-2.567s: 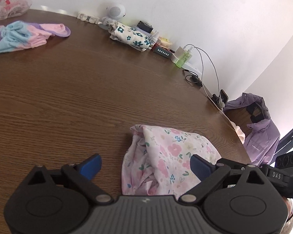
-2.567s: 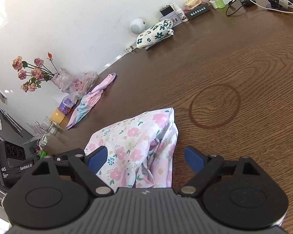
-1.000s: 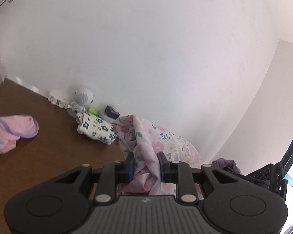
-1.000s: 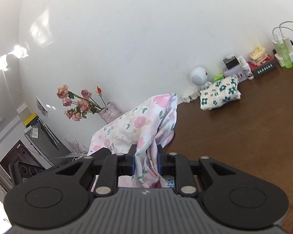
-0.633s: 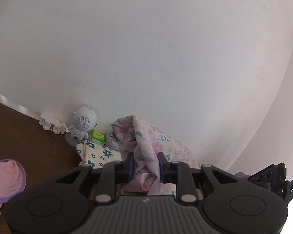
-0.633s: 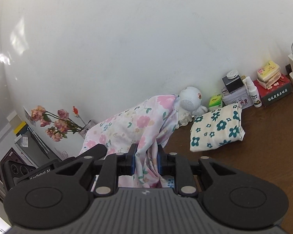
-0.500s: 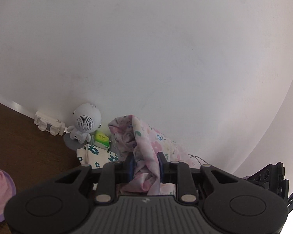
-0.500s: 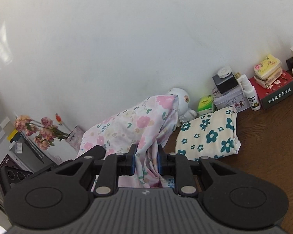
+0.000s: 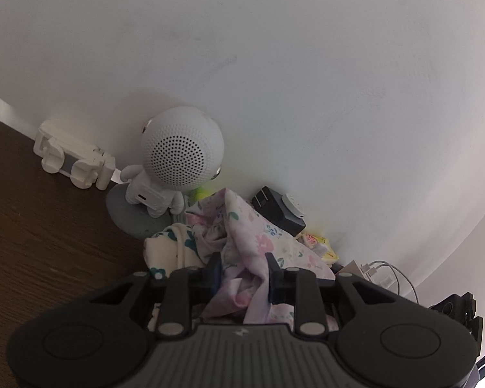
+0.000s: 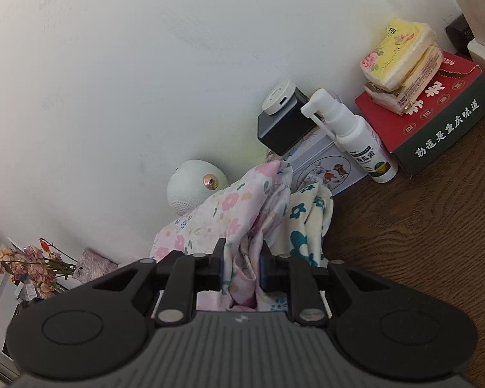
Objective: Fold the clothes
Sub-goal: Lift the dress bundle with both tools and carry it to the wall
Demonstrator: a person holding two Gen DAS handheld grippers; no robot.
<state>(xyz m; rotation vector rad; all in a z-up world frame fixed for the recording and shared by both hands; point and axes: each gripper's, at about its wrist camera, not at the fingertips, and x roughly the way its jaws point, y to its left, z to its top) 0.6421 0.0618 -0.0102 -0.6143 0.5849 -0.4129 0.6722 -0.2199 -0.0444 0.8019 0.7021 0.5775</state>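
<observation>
A plain white wall (image 9: 274,64) fills most of both views, matte and evenly lit by soft daylight, with a brighter strip at the far right edge of the left wrist view. It meets a dark brown wooden table (image 9: 32,226) whose grain shows clearly. Small items crowd the table's edge against the wall: a white astronaut-shaped speaker (image 9: 177,158) on a grey round base, a white plastic holder (image 9: 71,161), a black cube (image 10: 283,121), a white spray bottle (image 10: 355,135), a tin box (image 10: 326,168), a red and green carton (image 10: 436,113) topped with yellow tissue packs (image 10: 401,55), and white cables (image 9: 391,274). Dried roses (image 10: 26,265) stand at lower left.
</observation>
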